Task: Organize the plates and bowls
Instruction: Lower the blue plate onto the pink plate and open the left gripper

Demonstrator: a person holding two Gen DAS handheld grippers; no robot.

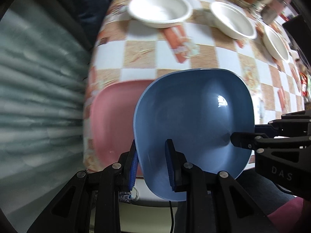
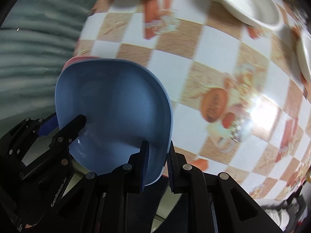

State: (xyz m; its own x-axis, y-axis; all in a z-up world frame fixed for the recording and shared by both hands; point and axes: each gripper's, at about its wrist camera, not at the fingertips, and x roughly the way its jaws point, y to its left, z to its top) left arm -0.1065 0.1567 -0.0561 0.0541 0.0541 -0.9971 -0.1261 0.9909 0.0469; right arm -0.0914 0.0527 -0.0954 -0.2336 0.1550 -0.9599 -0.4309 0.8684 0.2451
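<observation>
I had both sets of jaws clamped on the blue plate (image 1: 194, 120), left gripper (image 1: 152, 165) and right gripper (image 2: 156, 165) at opposite rims, tilted over the pink plate (image 1: 112, 120) at the counter's (image 1: 213, 58) near-left edge; uneven release risked it sliding off.

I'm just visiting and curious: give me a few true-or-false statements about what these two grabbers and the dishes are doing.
1. Both grippers, left and right, clamp the blue plate's rim. True.
2. The blue plate holds food. False: it is empty.
3. A pink plate lies on the table beside and partly under the blue one. True.
4. Three black bowls stand farther back. False: the bowls are white.
</observation>
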